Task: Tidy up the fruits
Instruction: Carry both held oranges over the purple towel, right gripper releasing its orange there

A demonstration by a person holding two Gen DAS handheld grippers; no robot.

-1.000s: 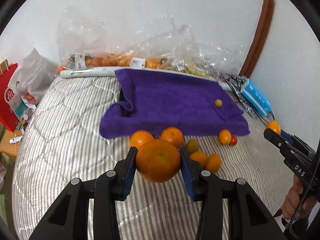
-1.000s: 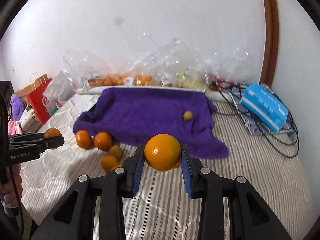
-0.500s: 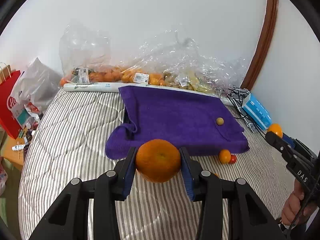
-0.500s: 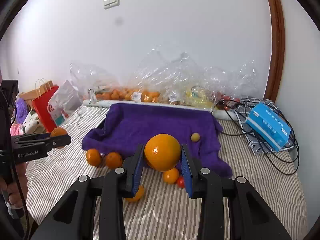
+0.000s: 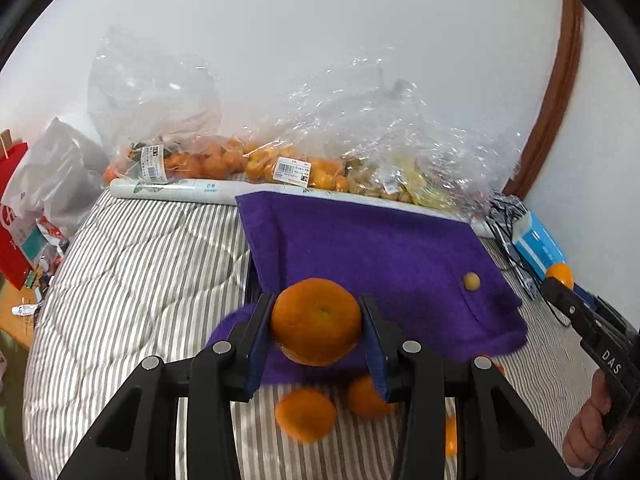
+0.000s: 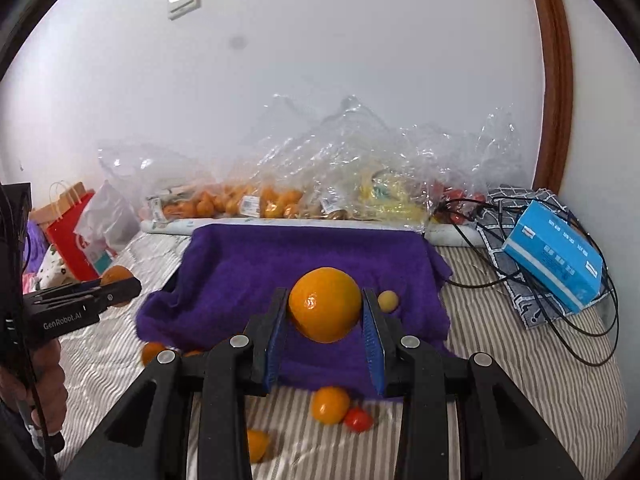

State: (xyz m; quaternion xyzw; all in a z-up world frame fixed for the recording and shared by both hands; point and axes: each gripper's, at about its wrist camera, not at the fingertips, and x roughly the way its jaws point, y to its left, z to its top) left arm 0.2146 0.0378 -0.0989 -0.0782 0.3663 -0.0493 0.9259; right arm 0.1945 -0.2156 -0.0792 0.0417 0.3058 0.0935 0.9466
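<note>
My left gripper (image 5: 316,322) is shut on a large orange (image 5: 316,320), held above the near edge of the purple towel (image 5: 372,248). My right gripper (image 6: 325,306) is shut on a smooth orange (image 6: 325,304), also above the towel (image 6: 304,256). A small yellow-green fruit (image 5: 471,281) lies on the towel, also seen in the right wrist view (image 6: 387,301). Loose oranges (image 5: 306,414) lie on the striped bed below the towel edge; a small orange (image 6: 330,405) and a red tomato (image 6: 358,419) lie there too.
Clear plastic bags of fruit (image 5: 280,168) line the wall behind the towel. A blue box (image 6: 554,256) and black cables (image 6: 520,236) lie at right. Red and white bags (image 5: 36,200) stand at left. The bed is a striped quilt (image 5: 132,272).
Both grippers have risen and moved forward over the towel's near edge with their oranges. The loose fruits on the bed now sit lower in both views.
</note>
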